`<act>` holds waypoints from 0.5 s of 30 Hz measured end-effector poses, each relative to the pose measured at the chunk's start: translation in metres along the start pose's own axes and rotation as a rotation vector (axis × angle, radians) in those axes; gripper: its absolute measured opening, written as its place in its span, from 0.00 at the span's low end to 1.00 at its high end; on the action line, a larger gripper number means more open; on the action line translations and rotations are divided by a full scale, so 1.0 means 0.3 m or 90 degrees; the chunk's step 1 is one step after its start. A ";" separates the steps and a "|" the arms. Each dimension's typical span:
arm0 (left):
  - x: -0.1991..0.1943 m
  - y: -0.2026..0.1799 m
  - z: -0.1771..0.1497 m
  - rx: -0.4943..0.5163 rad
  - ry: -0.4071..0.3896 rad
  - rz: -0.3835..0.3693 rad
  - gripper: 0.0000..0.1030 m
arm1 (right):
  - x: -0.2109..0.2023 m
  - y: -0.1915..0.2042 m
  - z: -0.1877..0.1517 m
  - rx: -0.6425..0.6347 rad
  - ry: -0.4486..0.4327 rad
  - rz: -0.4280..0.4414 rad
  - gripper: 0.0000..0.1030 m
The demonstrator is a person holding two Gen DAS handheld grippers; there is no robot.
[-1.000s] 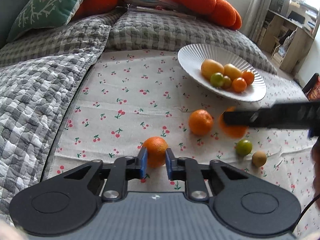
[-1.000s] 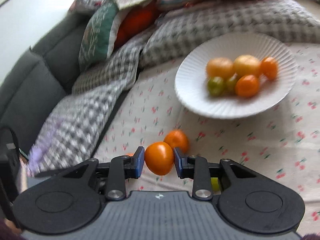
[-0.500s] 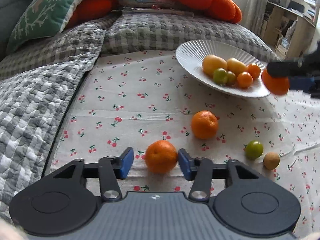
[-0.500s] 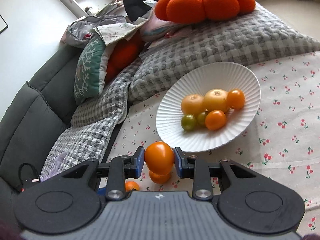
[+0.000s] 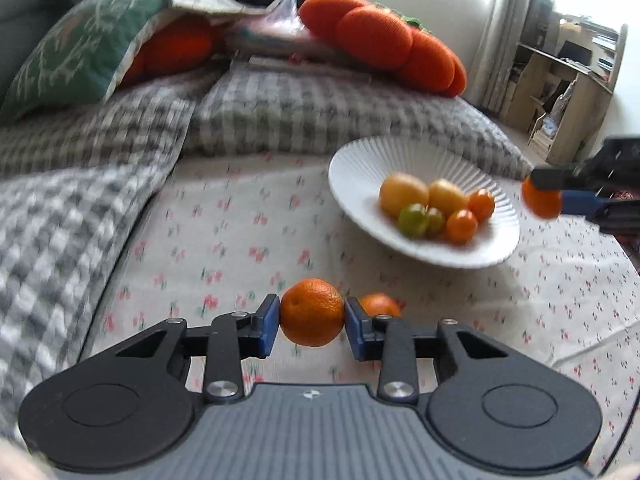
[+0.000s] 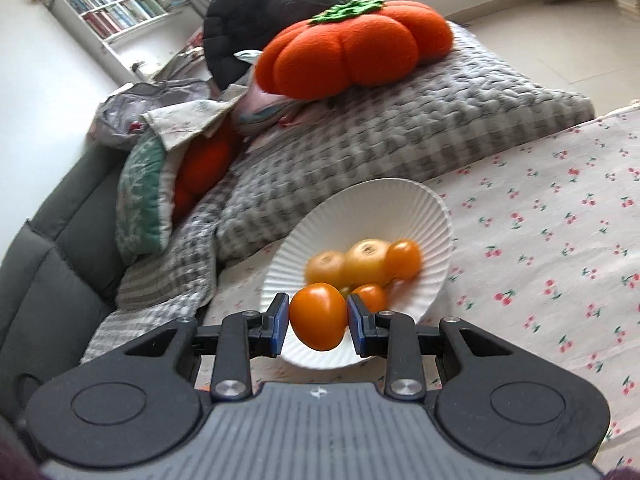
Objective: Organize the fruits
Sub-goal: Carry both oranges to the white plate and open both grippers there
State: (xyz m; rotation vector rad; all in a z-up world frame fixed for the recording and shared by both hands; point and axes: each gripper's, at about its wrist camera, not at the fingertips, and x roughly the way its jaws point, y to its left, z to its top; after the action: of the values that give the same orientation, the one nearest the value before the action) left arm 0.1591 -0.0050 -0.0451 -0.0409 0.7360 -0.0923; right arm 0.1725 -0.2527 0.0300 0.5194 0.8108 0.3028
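White and ribbed, the plate (image 5: 352,176) sits on the cherry-print cloth (image 5: 224,248) near the grey quilt (image 5: 280,108), with bare cloth open at its front. Left gripper (image 5: 312,322) pinches a dimpled mandarin (image 5: 312,312). Right gripper (image 6: 319,318) clamps a smooth orange tomato (image 6: 318,316), seemingly over the plate's near rim.

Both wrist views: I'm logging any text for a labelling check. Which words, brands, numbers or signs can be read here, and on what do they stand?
No readable words or numbers in either view.
Book spines on the white bookshelf: too small and blurred to read.
Small pale emblem on the left tool's grey body: a mark, not letters.
The same emblem on the right tool's body: not letters.
White plate and cherry-print cloth: no text.
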 end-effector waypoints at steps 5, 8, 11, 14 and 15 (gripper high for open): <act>0.026 -0.046 0.073 0.022 -0.039 -0.032 0.29 | 0.061 -0.023 -0.014 -0.005 0.013 -0.022 0.28; 0.051 -0.088 0.106 0.051 -0.058 -0.052 0.29 | 0.099 -0.018 -0.035 -0.012 0.032 -0.028 0.28; 0.097 -0.090 0.134 0.038 -0.050 -0.075 0.29 | 0.123 -0.006 -0.053 -0.031 0.040 -0.029 0.28; 0.149 -0.081 0.162 0.003 -0.039 -0.106 0.29 | 0.146 0.013 -0.067 -0.055 0.037 -0.036 0.28; 0.164 -0.084 0.170 0.002 -0.039 -0.108 0.29 | 0.153 0.018 -0.070 -0.062 0.035 -0.037 0.28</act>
State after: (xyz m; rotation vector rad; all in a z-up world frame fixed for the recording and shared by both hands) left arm 0.2280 -0.0348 -0.0384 -0.1024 0.6703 -0.2539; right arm 0.1866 -0.2208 -0.0069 0.3966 0.8593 0.3023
